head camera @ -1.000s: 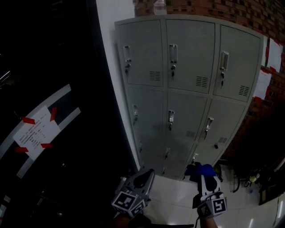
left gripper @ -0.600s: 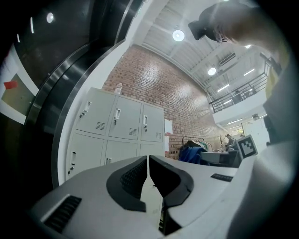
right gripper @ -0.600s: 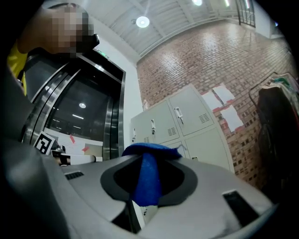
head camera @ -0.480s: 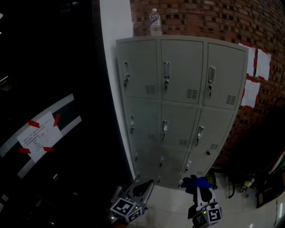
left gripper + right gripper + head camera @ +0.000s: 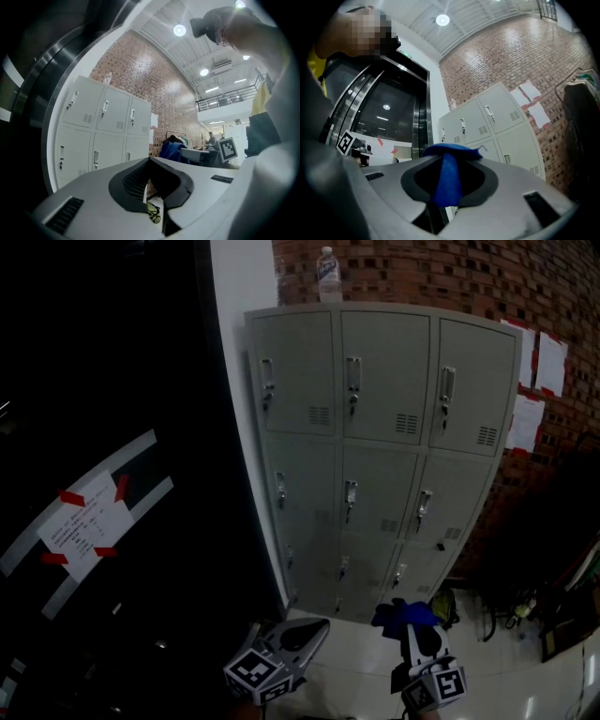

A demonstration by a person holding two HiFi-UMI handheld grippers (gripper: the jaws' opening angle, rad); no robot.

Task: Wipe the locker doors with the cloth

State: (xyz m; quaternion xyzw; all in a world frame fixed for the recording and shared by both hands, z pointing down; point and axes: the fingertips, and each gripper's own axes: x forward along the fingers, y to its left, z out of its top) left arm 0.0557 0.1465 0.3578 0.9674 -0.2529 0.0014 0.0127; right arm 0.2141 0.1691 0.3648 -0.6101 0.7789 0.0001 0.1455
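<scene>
A grey bank of lockers (image 5: 384,446) stands against a brick wall, three doors wide, and shows in all views (image 5: 101,126) (image 5: 497,126). My right gripper (image 5: 412,622) is low in the head view, in front of the bottom locker row and apart from it. It is shut on a blue cloth (image 5: 401,615), which bunches over its jaws (image 5: 449,168). My left gripper (image 5: 314,629) sits to its left at the same height, jaws closed together with nothing held (image 5: 150,185). From the left gripper view the blue cloth (image 5: 171,150) shows off to the right.
A plastic bottle (image 5: 327,263) stands on top of the lockers. Paper sheets (image 5: 536,381) hang on the brick wall to the right. A dark glass wall with a taped notice (image 5: 80,521) fills the left. Dark bags and clutter (image 5: 525,606) lie on the floor at the right.
The view has tilted up and drawn back a little, so the locker top and the bottle now show. Both grippers sit slightly lower in the picture; the cloth stays in the right one.
</scene>
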